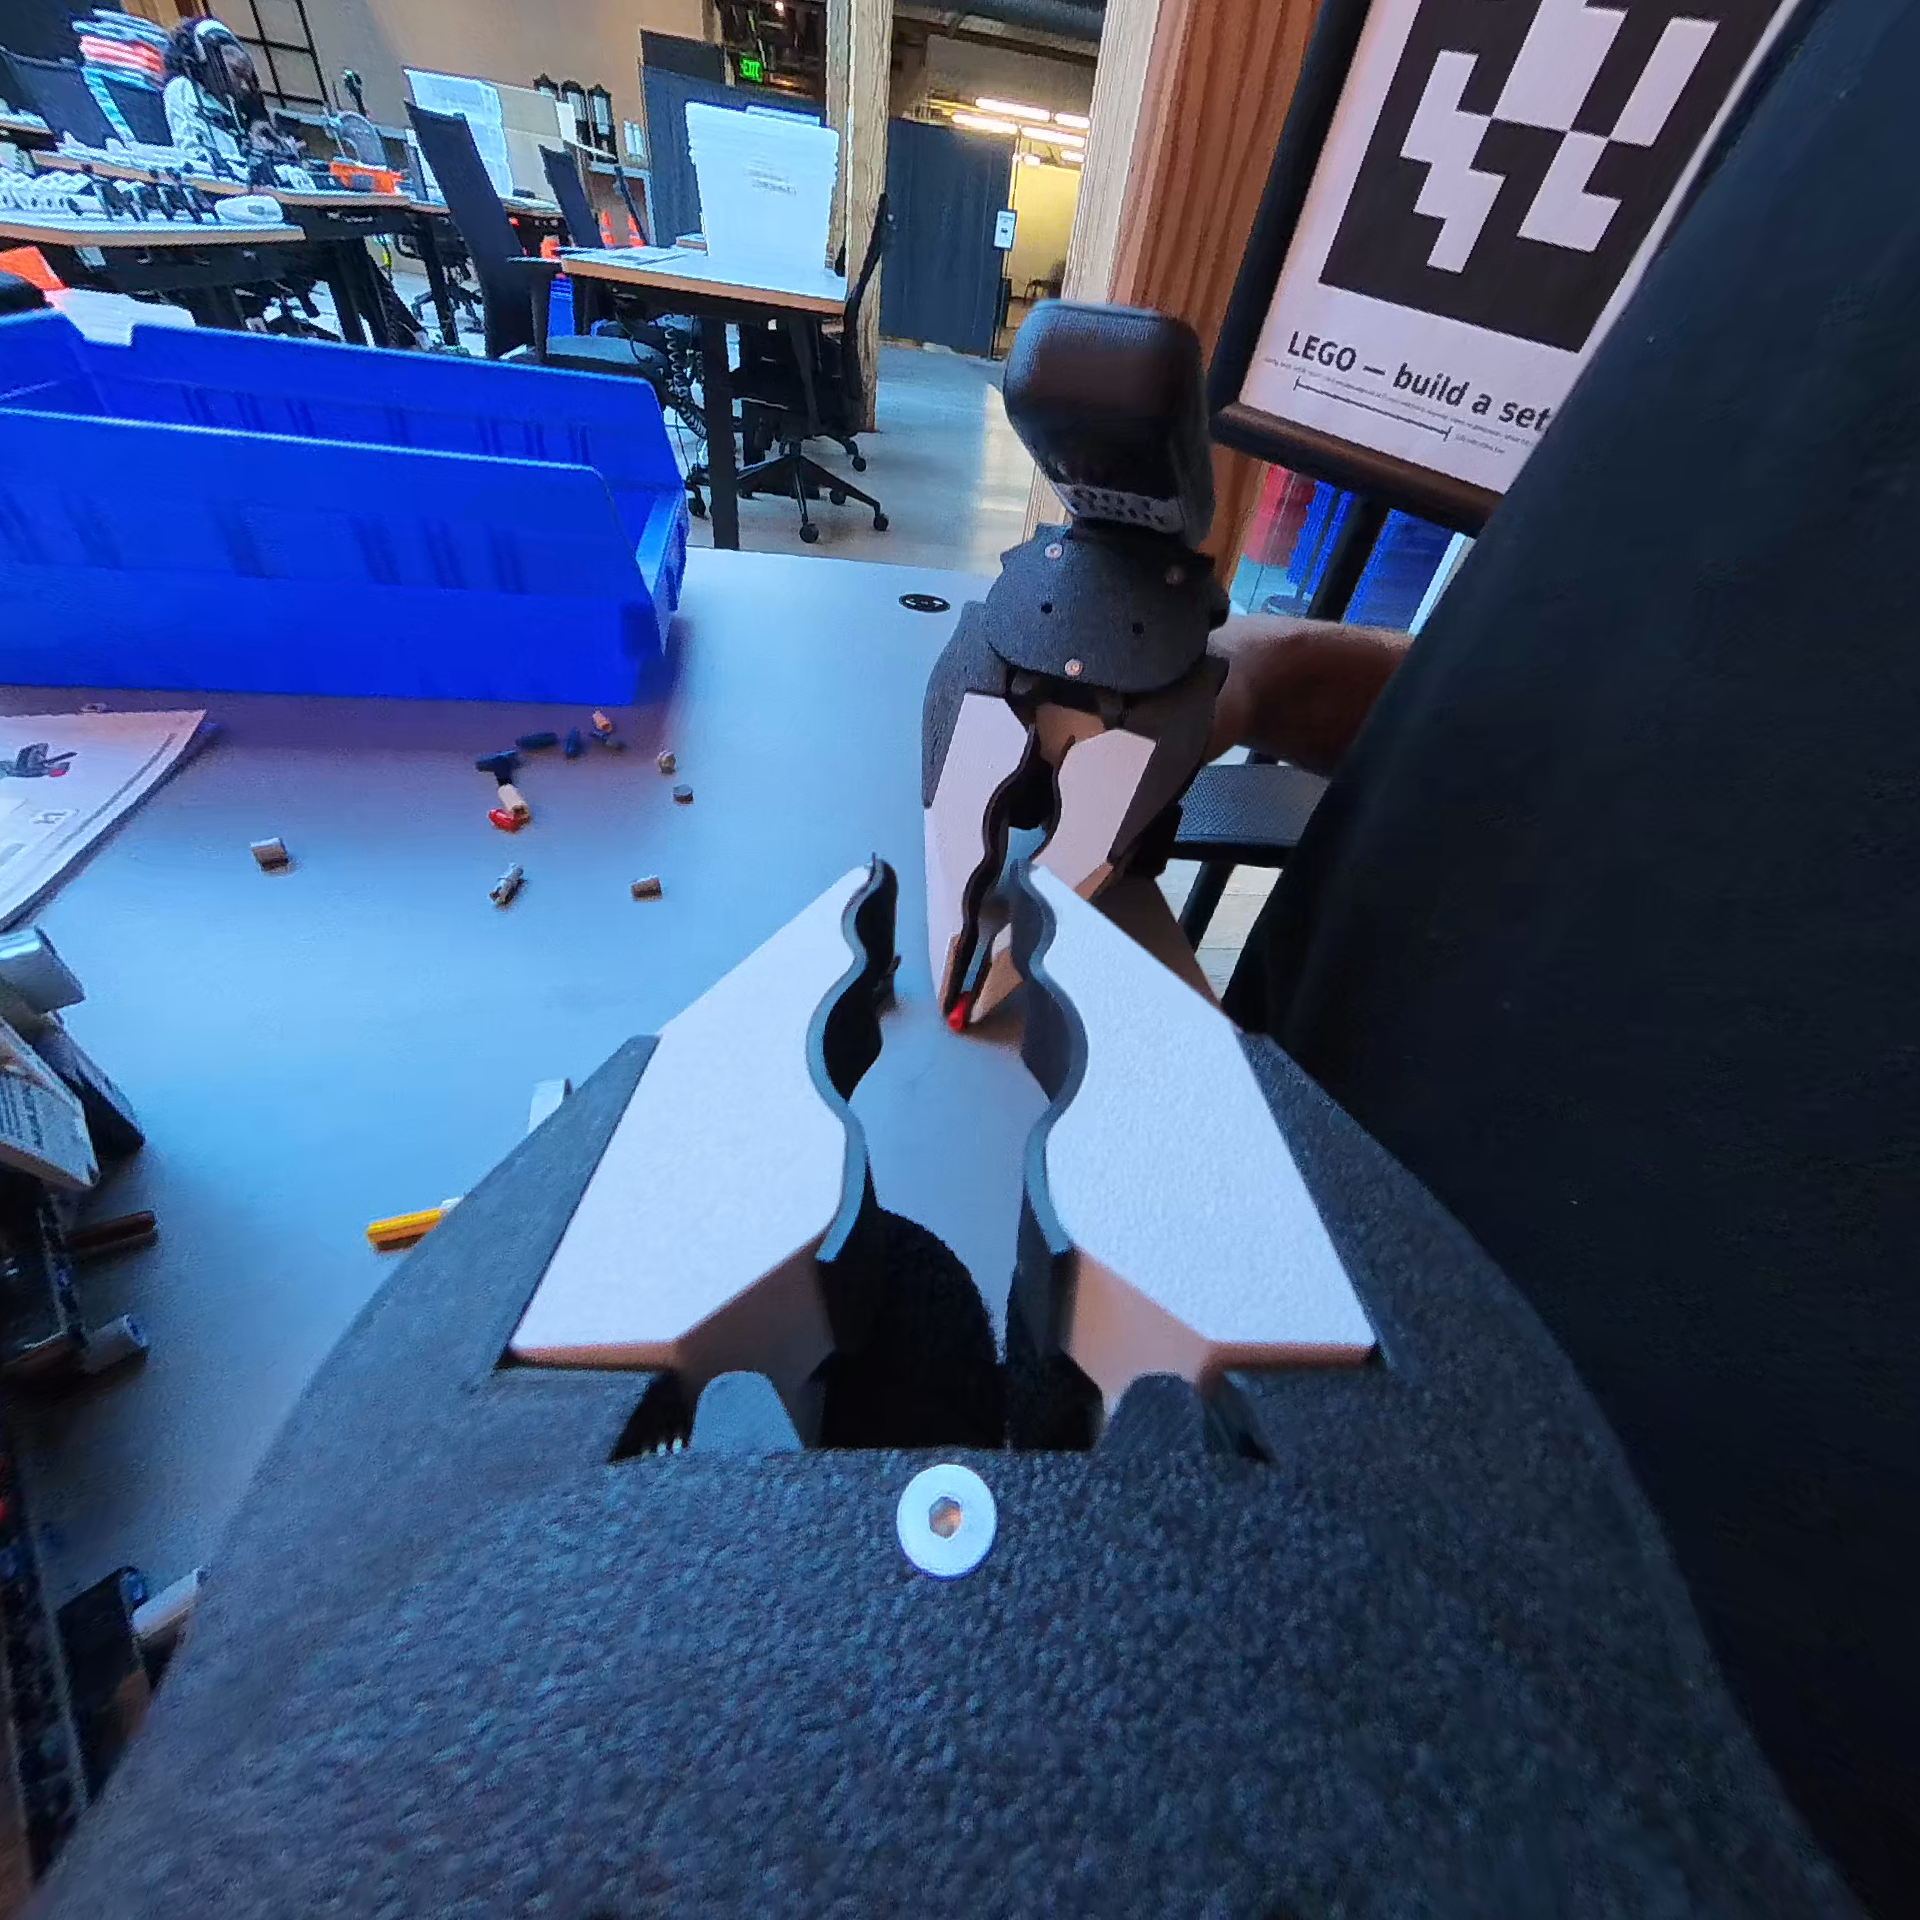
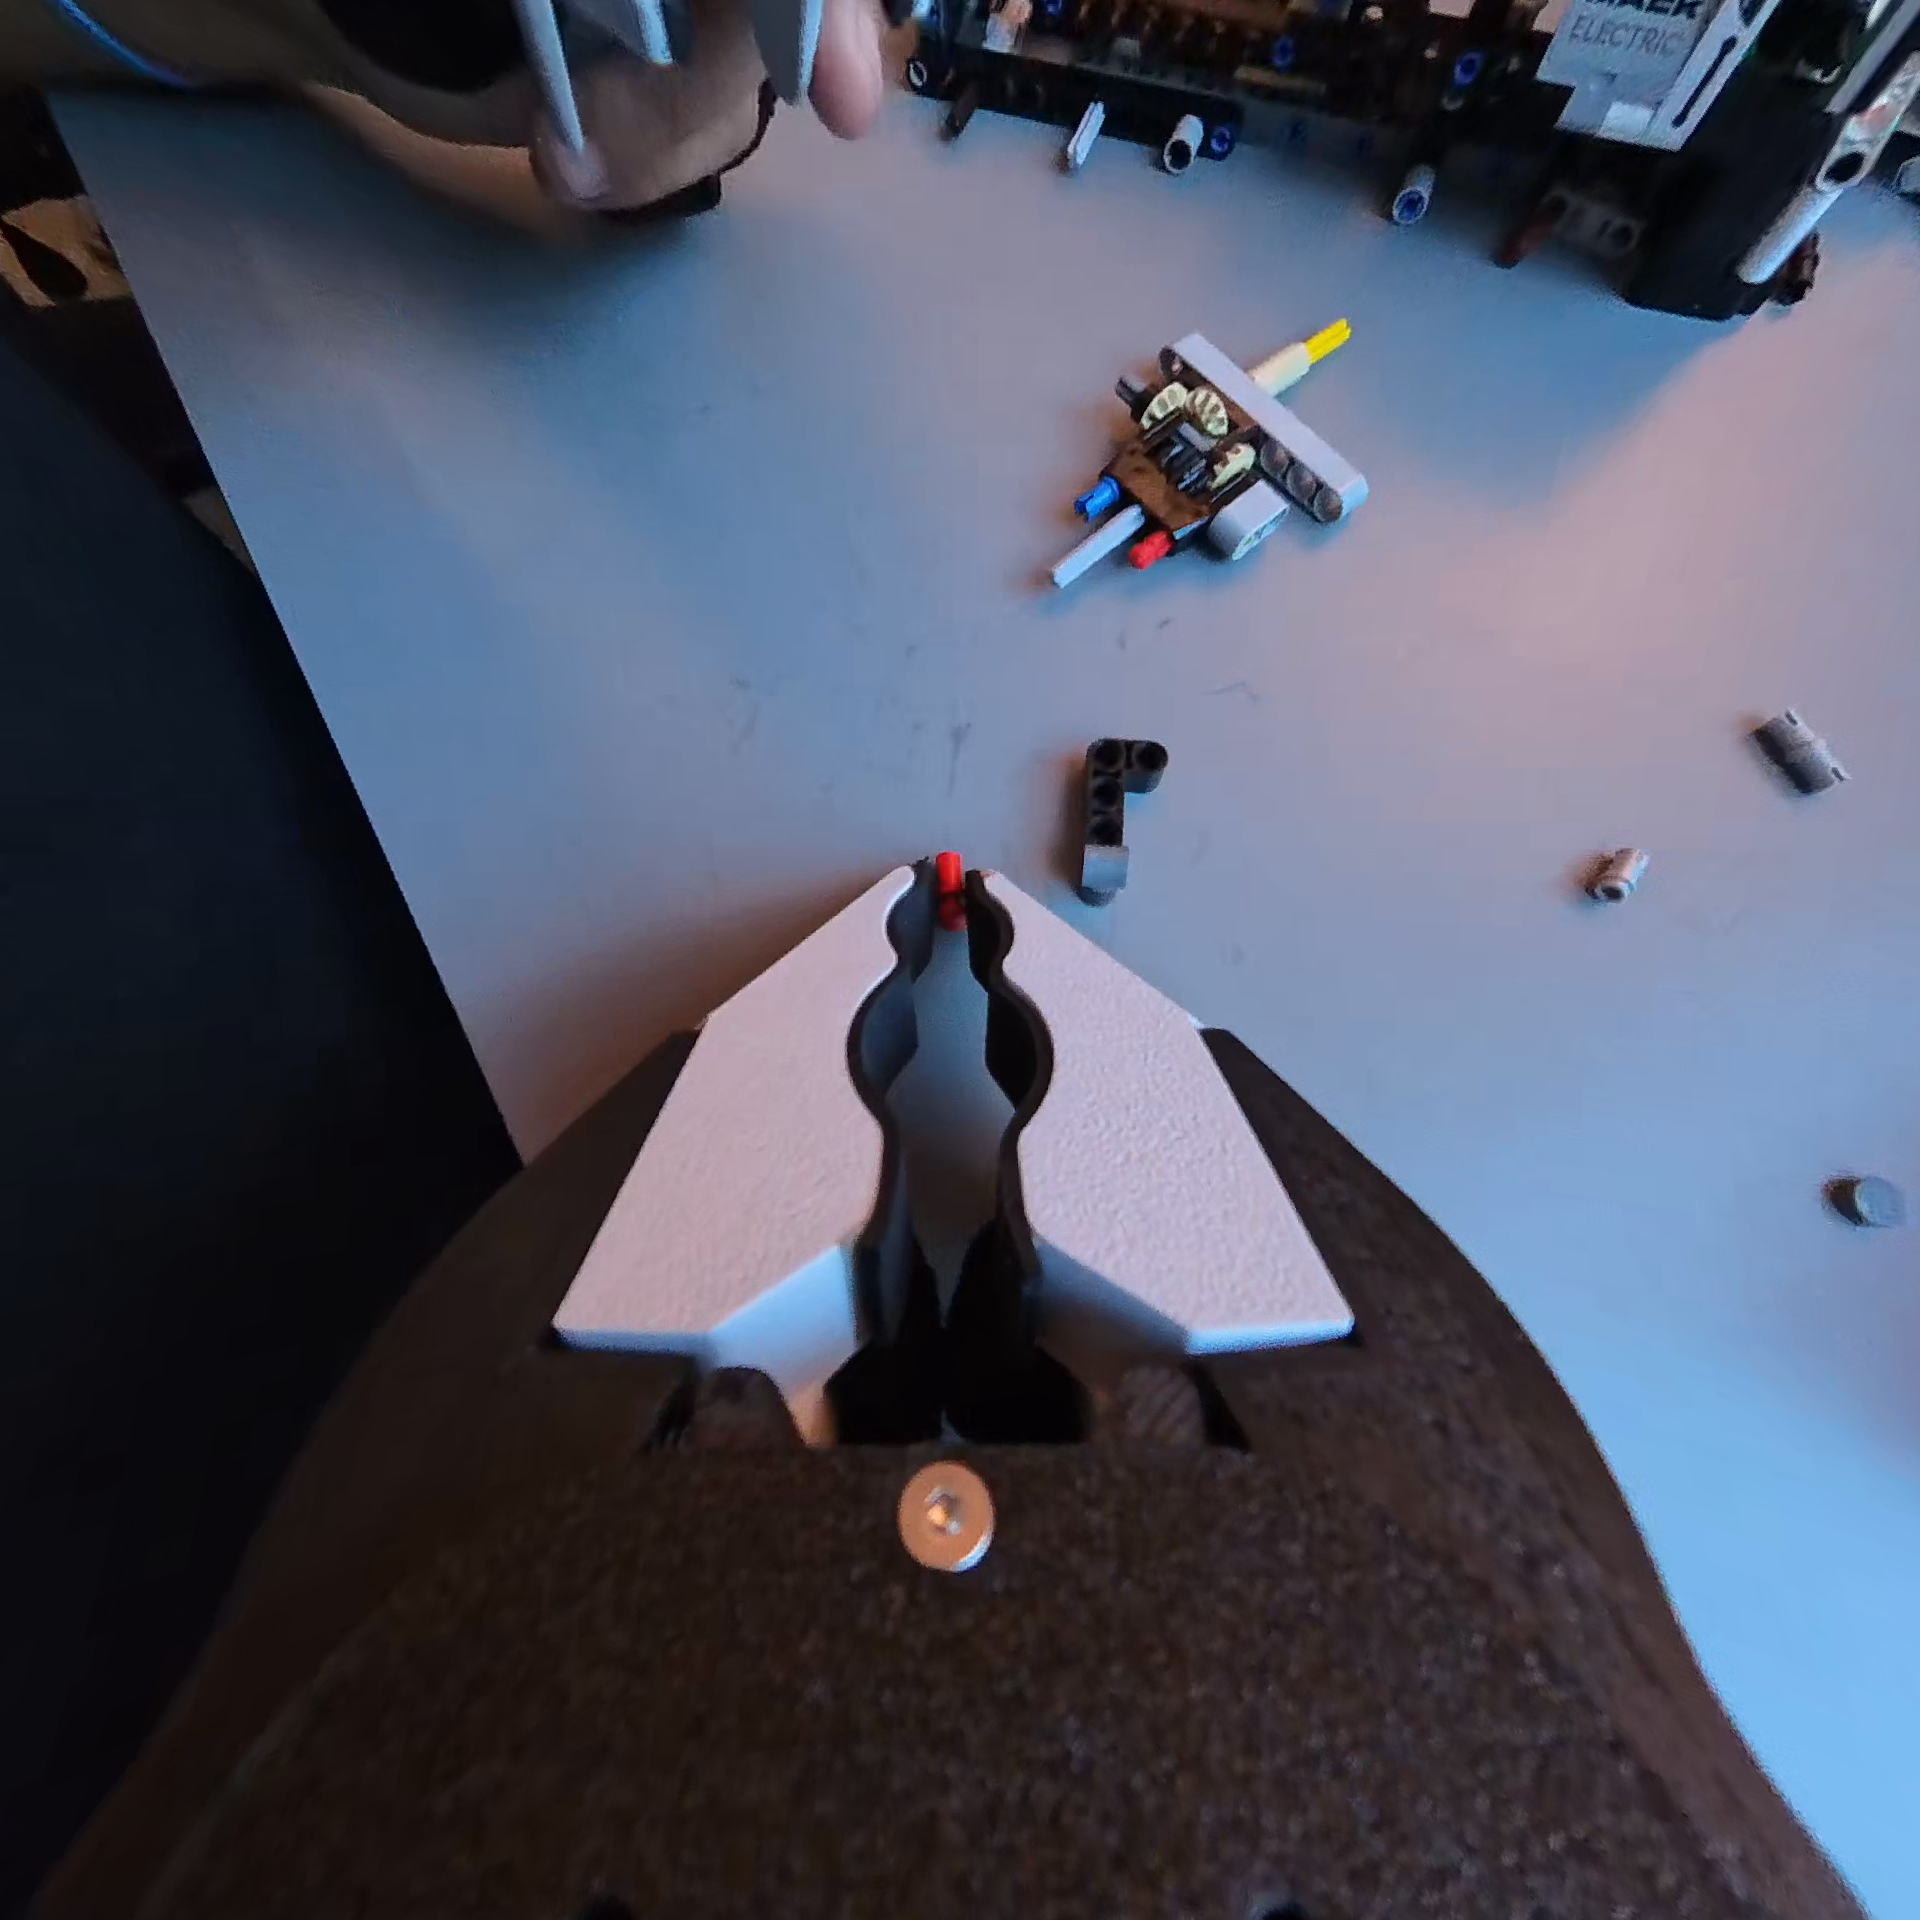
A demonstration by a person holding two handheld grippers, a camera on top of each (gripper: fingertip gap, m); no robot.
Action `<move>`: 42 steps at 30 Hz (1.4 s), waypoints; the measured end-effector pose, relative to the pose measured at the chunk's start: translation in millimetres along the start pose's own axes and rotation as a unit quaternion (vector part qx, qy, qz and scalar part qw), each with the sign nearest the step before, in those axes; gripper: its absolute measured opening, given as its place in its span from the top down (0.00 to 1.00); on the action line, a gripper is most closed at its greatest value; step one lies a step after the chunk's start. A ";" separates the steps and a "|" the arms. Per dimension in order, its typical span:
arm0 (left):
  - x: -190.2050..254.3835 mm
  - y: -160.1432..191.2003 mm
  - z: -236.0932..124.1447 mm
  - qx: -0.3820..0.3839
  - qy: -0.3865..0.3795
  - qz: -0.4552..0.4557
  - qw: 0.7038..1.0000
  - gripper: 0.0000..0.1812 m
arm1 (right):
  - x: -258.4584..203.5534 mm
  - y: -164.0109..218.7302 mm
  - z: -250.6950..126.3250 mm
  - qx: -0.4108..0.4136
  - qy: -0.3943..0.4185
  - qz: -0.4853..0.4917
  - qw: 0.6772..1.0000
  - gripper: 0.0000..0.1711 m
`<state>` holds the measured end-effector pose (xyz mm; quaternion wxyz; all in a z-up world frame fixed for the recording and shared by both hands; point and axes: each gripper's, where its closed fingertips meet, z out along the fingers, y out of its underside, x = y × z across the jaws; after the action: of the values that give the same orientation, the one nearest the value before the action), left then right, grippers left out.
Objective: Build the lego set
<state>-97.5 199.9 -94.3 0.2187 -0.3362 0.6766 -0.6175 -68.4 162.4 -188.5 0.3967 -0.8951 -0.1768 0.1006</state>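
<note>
- My right gripper [image 2: 948, 883] is pinched nearly closed on a small red pin [image 2: 947, 885], held right at the fingertips, low over the grey table [image 2: 623, 520].
- From the left wrist view that same red pin [image 1: 957, 1010] sits at the table surface, just past my left gripper [image 1: 951, 883], which is spread wide with nothing in it.
- Closest clutter on the right side: a black L-shaped beam [image 2: 1112, 810] at about 1 o'clock from the pin, just beside it but not touching.
- Further out at 1 o'clock is the small gear sub-assembly [image 2: 1216, 457] with a yellow axle sticking out.
- Loose grey connectors [image 2: 1792, 750] lie well off at 3 o'clock.
- The big dark build [image 2: 1558, 104] runs along 12 to 2 o'clock; it carries a printed panel.
- Left view: blue bin [image 1: 332, 540] at 10 o'clock, scattered small pieces [image 1: 509, 805] in front of it, instruction booklet [image 1: 73, 800] at 9 o'clock.
- A framed sign [image 1: 1475, 208] with a blocky black-and-white marker and some writing stands at 1 o'clock.
</note>
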 end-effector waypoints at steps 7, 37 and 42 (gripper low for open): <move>2.0 -0.5 0.1 -0.002 -0.003 0.008 1.000 0.90 | 6.9 -1.9 -1.2 0.007 0.014 0.010 1.000 0.95; -4.0 -5.2 -5.4 0.026 0.016 -0.044 0.999 0.90 | 215.9 9.9 -25.3 -0.007 0.316 0.205 0.926 0.97; -5.5 -5.2 -5.9 0.027 0.014 -0.045 0.999 0.90 | 213.7 8.3 -30.3 -0.001 0.321 0.189 0.928 0.97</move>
<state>-97.0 207.9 -89.0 0.1904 -0.3514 0.6472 -0.6492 139.3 221.5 -183.0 0.4054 -0.8967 0.1321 -0.1191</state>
